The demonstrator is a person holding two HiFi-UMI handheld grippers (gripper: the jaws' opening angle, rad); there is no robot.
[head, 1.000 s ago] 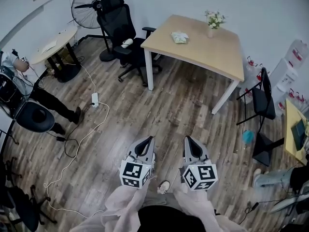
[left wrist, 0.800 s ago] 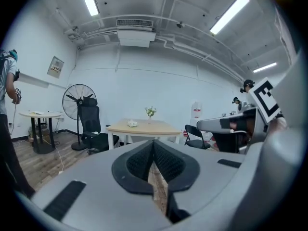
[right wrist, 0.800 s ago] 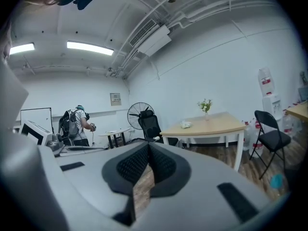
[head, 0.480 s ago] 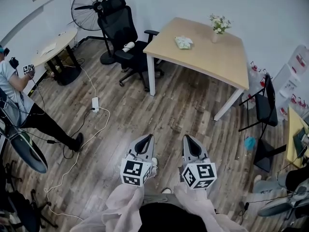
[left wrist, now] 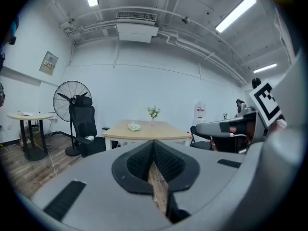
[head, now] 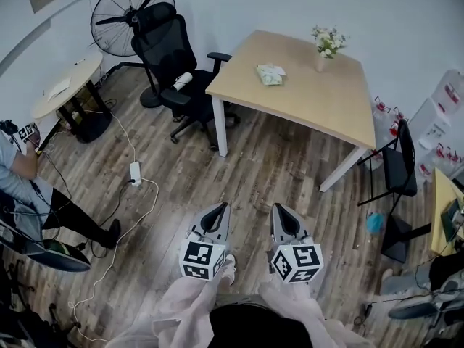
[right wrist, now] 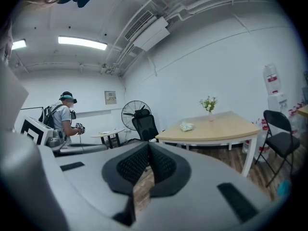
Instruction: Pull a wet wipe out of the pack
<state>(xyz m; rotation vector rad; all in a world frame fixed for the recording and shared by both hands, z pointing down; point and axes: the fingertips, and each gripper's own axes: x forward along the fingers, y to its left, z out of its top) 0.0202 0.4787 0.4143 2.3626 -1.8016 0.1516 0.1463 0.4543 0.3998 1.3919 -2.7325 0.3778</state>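
Observation:
The pale green wet wipe pack (head: 270,74) lies on the far side of a light wooden table (head: 319,100), also seen as a small pack (left wrist: 134,127) in the left gripper view and as a small pack (right wrist: 186,126) in the right gripper view. My left gripper (head: 222,209) and right gripper (head: 279,210) are held side by side over the wooden floor, well short of the table. Both point toward it, jaws shut, nothing between them.
A vase of flowers (head: 324,46) stands on the table near the pack. A black office chair (head: 170,67) and a fan (head: 123,13) stand left of the table. A folding chair (head: 395,158) is at the right. A cable and power strip (head: 135,171) lie on the floor left; a person (head: 29,187) stands there.
Both grippers have moved forward toward the table, staying side by side and shut. The person at the left has shifted lower in the head view.

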